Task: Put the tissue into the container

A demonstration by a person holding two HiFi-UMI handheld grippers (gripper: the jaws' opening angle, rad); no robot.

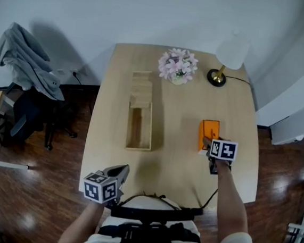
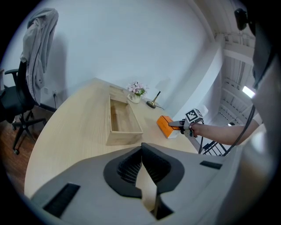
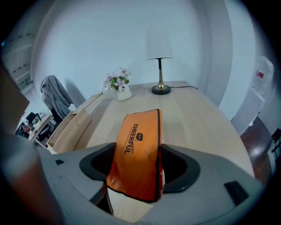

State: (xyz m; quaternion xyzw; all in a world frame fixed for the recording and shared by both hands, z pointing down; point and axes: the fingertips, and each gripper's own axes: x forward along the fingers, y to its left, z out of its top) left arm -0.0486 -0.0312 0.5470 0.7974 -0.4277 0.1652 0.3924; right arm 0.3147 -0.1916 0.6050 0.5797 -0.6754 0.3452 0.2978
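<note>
The orange tissue pack (image 3: pixel 138 149) lies on the right of the tabletop (image 1: pixel 180 110), long axis running straight away from the right gripper (image 1: pixel 209 144), whose jaws pinch its near end. The wooden container (image 1: pixel 151 124) sits parallel, off to the left. The left gripper (image 2: pixel 142 165) has its jaws closed and empty.

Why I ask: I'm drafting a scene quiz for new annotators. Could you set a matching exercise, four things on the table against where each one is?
Things
1. orange plastic tissue pack
2. long open wooden box
3. pink flowers in a small white pot
4. white-shaded lamp on a brass foot

Places
A. far right corner of the pale wooden table
B. between the jaws of the right claw
C. lying lengthwise, left of the table's middle
D. middle of the table's far edge

Pairs: 1-B; 2-C; 3-D; 4-A
</note>
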